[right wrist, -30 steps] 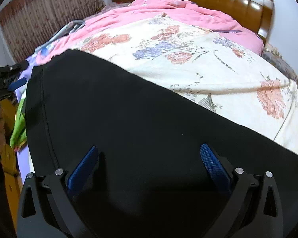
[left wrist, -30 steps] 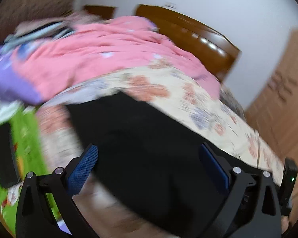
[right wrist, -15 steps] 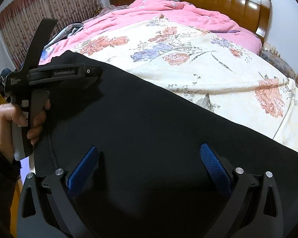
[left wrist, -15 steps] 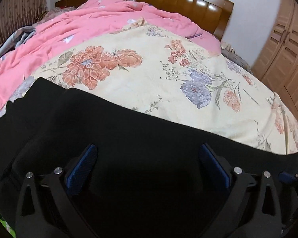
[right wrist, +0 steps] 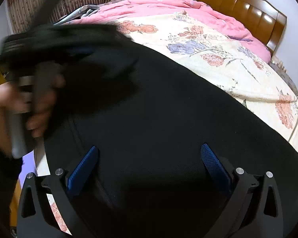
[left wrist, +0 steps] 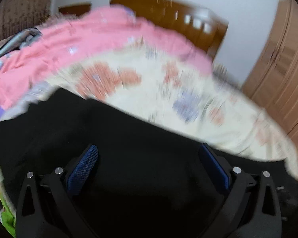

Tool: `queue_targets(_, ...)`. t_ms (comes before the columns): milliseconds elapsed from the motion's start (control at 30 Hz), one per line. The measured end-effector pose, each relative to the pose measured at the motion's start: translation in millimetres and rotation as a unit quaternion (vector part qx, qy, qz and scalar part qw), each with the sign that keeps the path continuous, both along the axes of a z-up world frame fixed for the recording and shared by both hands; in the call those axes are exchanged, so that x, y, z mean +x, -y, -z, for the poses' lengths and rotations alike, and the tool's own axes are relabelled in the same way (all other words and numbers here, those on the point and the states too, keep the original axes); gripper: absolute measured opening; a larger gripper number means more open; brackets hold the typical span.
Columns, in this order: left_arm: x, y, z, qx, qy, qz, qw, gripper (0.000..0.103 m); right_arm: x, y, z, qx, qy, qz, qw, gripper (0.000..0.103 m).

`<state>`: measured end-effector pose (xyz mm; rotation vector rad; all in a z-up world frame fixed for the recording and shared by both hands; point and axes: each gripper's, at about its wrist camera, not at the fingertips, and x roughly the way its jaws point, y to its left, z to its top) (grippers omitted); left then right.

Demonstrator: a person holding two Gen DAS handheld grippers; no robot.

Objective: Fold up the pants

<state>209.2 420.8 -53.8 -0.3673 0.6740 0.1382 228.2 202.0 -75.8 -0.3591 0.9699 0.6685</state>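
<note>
Black fabric pants (right wrist: 168, 119) lie spread flat on the bed's cream floral sheet (right wrist: 218, 45), at the end away from the brown wooden headboard (right wrist: 248, 10). A rumpled pink quilt (right wrist: 168, 4) sits bunched against that headboard. The right gripper (right wrist: 149, 158) hangs over the pants with its blue-padded fingers (right wrist: 81, 170) wide apart, nothing between them. The left gripper (left wrist: 149, 158) is likewise spread open above the pants, its view blurred. From the right wrist camera, a person's hand (right wrist: 19, 107) grasps the left gripper's handle, over the pants' edge farthest from the headboard.
</note>
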Motion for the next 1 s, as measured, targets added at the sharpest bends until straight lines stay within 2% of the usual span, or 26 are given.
queue_targets(67, -39, -18, -15, -0.043, 0.063, -0.013, 0.997, 0.101, -5, 1, -5, -0.004, 0.005, 0.0, 1.0, 0.099)
queue_targets(100, -64, -35, -19, -0.076, 0.098, -0.03, 0.9919, 0.101, -6, 2, -8, -0.003, 0.004, 0.001, 1.0, 0.099)
queue_targets(167, -95, -70, -13, -0.141, 0.13, -0.057, 0.9797, 0.101, -10, 5, -14, -0.002, 0.003, 0.001, 1.0, 0.099)
queue_targets(200, -111, -97, -1, -0.21, 0.146, -0.062, 0.9647, 0.101, -11, 6, -16, -0.002, 0.004, 0.001, 1.0, 0.099)
queue_targets(233, -120, -115, 10, -0.261, 0.155, -0.061, 0.9507, 0.1, -12, 7, -19, -0.003, 0.005, 0.002, 1.0, 0.099)
queue_targets(267, -127, -131, 20, -0.302, 0.162, -0.062, 0.9373, 0.1, -13, 9, -21, -0.003, 0.005, 0.003, 1.0, 0.099)
queue_targets(300, -133, -147, 29, -0.325, 0.158, -0.069, 0.9297, 0.1, -14, 10, -23, -0.003, 0.006, 0.003, 1.0, 0.099)
queue_targets(367, -135, -158, 35, -0.329, 0.154, -0.064, 0.9296, 0.094, -17, 11, -28, -0.003, 0.006, 0.004, 1.0, 0.099)
queue_targets(467, -128, -163, 38, -0.354, 0.153, -0.037, 0.9218, 0.085, -17, 10, -29, -0.002, 0.006, 0.004, 1.0, 0.099)
queue_targets(567, -112, -161, 40, -0.341, 0.131, -0.04, 0.9301, 0.083, -17, 11, -31, -0.002, 0.006, 0.004, 1.0, 0.099)
queue_targets(667, -97, -167, 52, -0.358, 0.112, -0.046, 0.9257, 0.073, -19, 12, -35, -0.001, 0.005, 0.004, 1.0, 0.099)
queue_targets(733, -96, -168, 55, -0.358, 0.111, -0.043, 0.9261, 0.072, -19, 13, -34, -0.002, 0.006, 0.004, 1.0, 0.099)
queue_targets(867, -87, -173, 57, -0.352, 0.092, -0.048, 0.9302, 0.051, -18, 13, -33, -0.001, 0.005, 0.004, 1.0, 0.099)
queue_targets(933, -83, -177, 62, -0.351, 0.076, -0.057, 0.9317, 0.024, -19, 13, -33, -0.001, 0.005, 0.004, 1.0, 0.099)
queue_targets(1000, -84, -180, 68, -0.349, 0.075, -0.06, 0.9322, 0.016, -19, 13, -31, -0.001, 0.005, 0.004, 1.0, 0.099)
